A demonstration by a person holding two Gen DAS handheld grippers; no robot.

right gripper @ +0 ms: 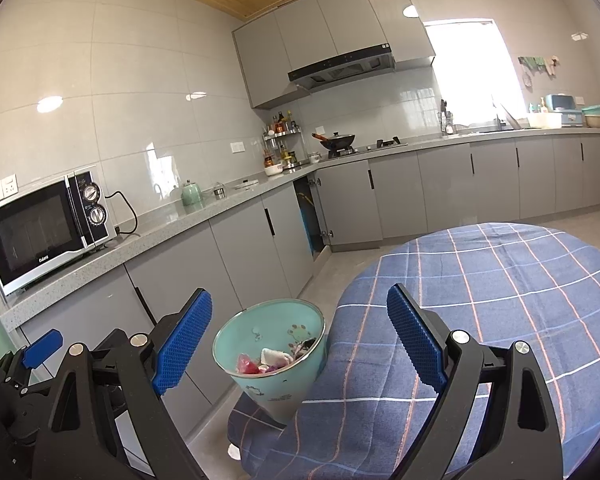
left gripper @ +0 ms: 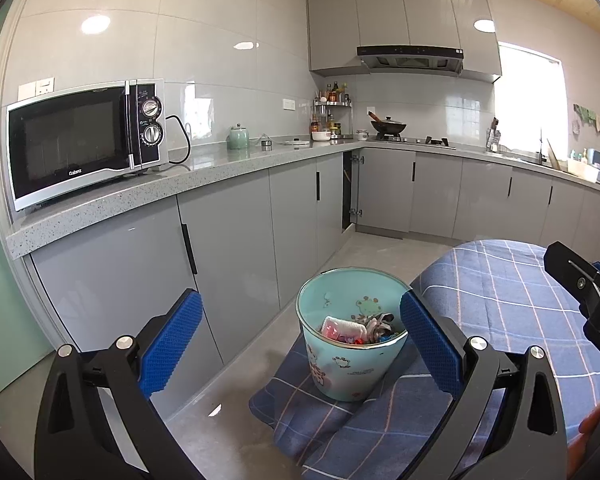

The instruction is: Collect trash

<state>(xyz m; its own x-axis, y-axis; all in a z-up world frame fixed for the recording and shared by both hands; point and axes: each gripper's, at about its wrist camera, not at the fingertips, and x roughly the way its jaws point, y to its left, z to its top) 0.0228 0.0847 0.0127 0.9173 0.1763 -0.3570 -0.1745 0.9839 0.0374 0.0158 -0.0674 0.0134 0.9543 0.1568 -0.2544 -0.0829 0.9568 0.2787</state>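
Note:
A mint-green cartoon-printed trash bin [left gripper: 350, 336] [right gripper: 274, 360] stands on the floor, on the hanging hem of the checked cloth, beside the table. Crumpled pink, white and dark scraps of trash [left gripper: 356, 330] [right gripper: 270, 360] lie inside it. My left gripper [left gripper: 300, 344] hangs open above and in front of the bin, nothing between its blue pads [left gripper: 172, 344]. My right gripper [right gripper: 300, 344] is open too, empty, over the bin and the table's edge. Its black body [left gripper: 588, 292] shows at the right of the left wrist view; a left pad [right gripper: 42, 348] shows at the far left of the right wrist view.
A table under a blue checked cloth [left gripper: 512, 312] [right gripper: 480, 320] fills the right. Grey cabinets under a speckled counter [left gripper: 140, 196] run along the left and back, with a microwave [left gripper: 84, 140] [right gripper: 44, 228], a green kettle [left gripper: 238, 137] and a wok [left gripper: 388, 125]. One corner cabinet door [right gripper: 312, 220] stands ajar.

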